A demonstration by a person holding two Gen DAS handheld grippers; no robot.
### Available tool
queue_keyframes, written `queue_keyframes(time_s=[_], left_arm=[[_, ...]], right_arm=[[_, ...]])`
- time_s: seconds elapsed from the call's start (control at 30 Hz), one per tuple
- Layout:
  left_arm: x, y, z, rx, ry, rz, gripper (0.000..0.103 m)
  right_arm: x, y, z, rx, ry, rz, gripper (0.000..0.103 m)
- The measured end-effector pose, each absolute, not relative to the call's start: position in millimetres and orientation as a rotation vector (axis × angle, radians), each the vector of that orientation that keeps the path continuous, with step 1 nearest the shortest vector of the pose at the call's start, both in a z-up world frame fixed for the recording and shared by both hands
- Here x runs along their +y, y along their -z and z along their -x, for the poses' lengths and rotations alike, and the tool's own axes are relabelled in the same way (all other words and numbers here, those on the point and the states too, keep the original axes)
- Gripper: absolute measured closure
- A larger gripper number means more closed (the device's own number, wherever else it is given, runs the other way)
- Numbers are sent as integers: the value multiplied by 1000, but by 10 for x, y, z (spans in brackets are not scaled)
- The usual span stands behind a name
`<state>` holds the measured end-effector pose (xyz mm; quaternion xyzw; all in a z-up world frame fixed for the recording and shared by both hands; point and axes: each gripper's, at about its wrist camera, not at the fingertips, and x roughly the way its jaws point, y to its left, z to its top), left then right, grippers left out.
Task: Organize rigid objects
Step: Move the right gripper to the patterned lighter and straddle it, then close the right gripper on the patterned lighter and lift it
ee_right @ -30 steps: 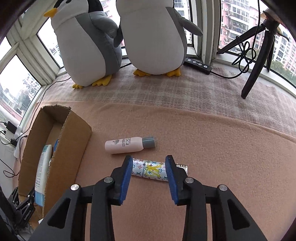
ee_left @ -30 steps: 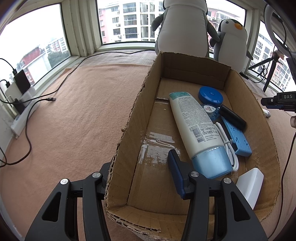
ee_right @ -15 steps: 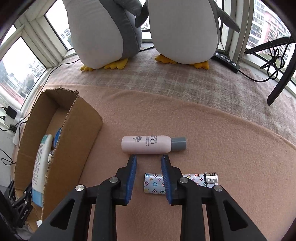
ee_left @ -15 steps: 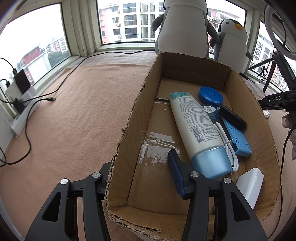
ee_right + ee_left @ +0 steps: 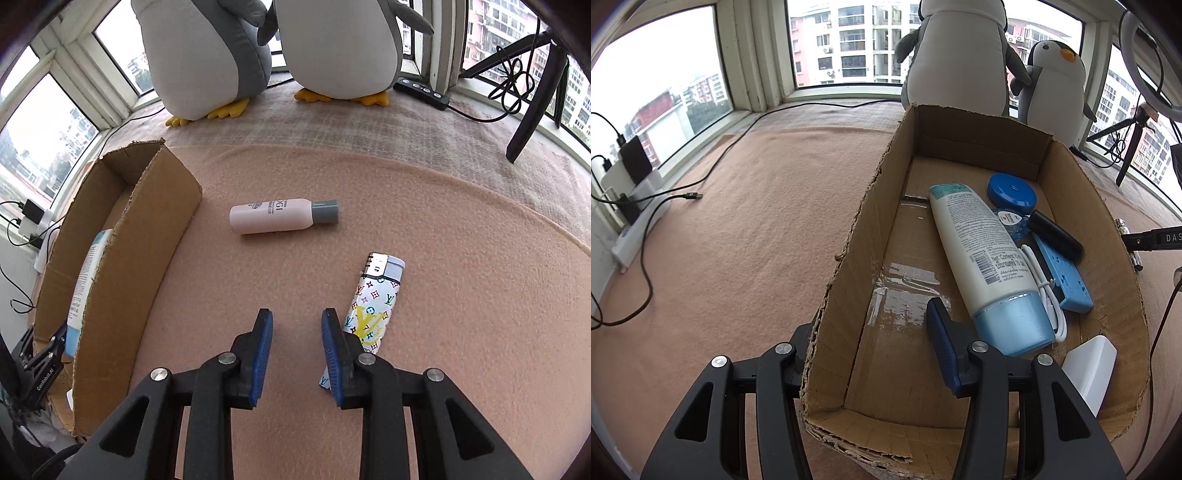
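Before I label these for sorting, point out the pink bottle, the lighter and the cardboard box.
pink bottle [image 5: 271,215], right wrist view, middle of its body
lighter [image 5: 375,299], right wrist view, patterned body
cardboard box [image 5: 147,236], right wrist view, outer side wall

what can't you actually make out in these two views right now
- Left wrist view: the left hand-held gripper straddles the cardboard box wall, which hides its outer fingertip.
- Left wrist view: the white object in the near corner is partly behind a finger; unidentifiable.
- Right wrist view: the lighter has its lower end behind the right hand-held gripper.
- Right wrist view: the box wall hides most of the contents.
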<state>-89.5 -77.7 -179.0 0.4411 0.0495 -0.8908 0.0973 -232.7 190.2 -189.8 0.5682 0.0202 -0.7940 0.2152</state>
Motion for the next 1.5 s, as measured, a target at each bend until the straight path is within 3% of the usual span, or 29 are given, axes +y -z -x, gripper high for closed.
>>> queue_keyframes(time_s=[0.2, 0.27, 0.33, 0.57, 0.67, 0.77, 0.93, 1.07, 1.13, 1.5], left_arm=[[-771, 1790, 894, 157, 2638, -1303, 54], [-770, 1789, 895, 158, 2638, -1303, 54], [-770, 1790, 894, 158, 2638, -1303, 54], [-775, 1790, 889, 158, 2639, -1303, 54], [-785, 1795, 881, 165, 2639, -1301, 54], [-783, 1797, 878, 167, 2640, -1300, 54], [-784, 1798, 877, 168, 2639, -1300, 54], [-786, 1797, 876, 167, 2640, -1300, 54], [-784, 1797, 877, 168, 2639, -1300, 54], [-787, 1798, 875, 167, 2640, -1300, 54]], right_arm=[[2101, 1763, 2227, 3, 2247, -1523, 74], [2160, 1681, 2180, -17, 2305, -1461, 42], [2187, 1639, 2163, 14, 2399, -1418, 30], [2154, 1829, 2289, 69, 2443, -1484, 30], [2120, 1885, 2302, 98, 2476, -1487, 32], [2082, 1938, 2276, 134, 2481, -1498, 44], [2063, 1951, 2204, 184, 2516, -1463, 52], [2059, 1939, 2180, 187, 2516, -1453, 76], [2042, 1931, 2179, 194, 2505, -1456, 82], [2047, 1780, 2151, 154, 2503, -1445, 82]])
